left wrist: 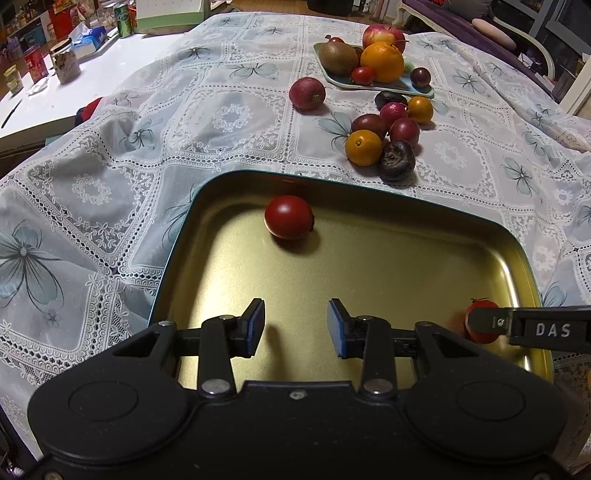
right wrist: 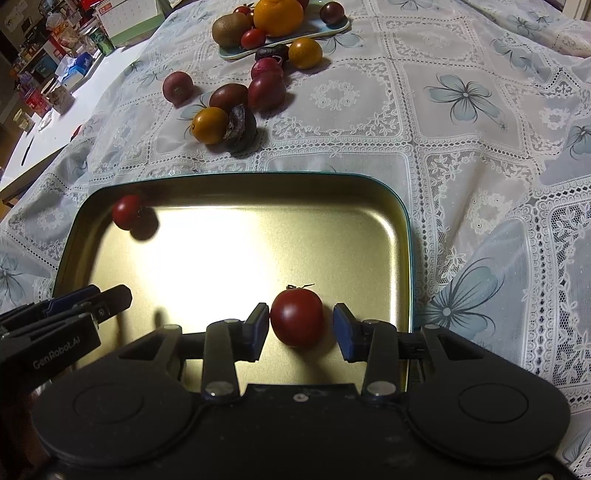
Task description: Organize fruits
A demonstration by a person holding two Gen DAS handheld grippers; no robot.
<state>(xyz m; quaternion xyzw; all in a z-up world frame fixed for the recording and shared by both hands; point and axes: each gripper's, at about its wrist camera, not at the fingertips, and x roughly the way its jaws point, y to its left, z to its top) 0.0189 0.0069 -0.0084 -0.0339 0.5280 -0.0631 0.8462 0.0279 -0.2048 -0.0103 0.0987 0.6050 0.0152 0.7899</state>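
Observation:
A gold metal tray (left wrist: pixel 388 266) (right wrist: pixel 229 243) lies on the lace tablecloth. One red cherry tomato (left wrist: pixel 289 217) (right wrist: pixel 127 211) rests near its far left corner. My left gripper (left wrist: pixel 296 328) is open and empty over the tray. My right gripper (right wrist: pixel 301 326) is open, with a second red tomato (right wrist: pixel 297 317) (left wrist: pixel 480 325) lying on the tray between its pads, small gaps on both sides. Loose fruits (left wrist: pixel 384 133) (right wrist: pixel 236 99), oranges, plums and dark ones, lie clustered beyond the tray.
A pale green plate (left wrist: pixel 373 85) (right wrist: pixel 295 35) at the back holds a kiwi, an orange, an apple and small tomatoes. One red fruit (left wrist: pixel 306 93) (right wrist: pixel 177 86) lies apart to the left. A cluttered white counter (left wrist: pixel 55 74) stands far left.

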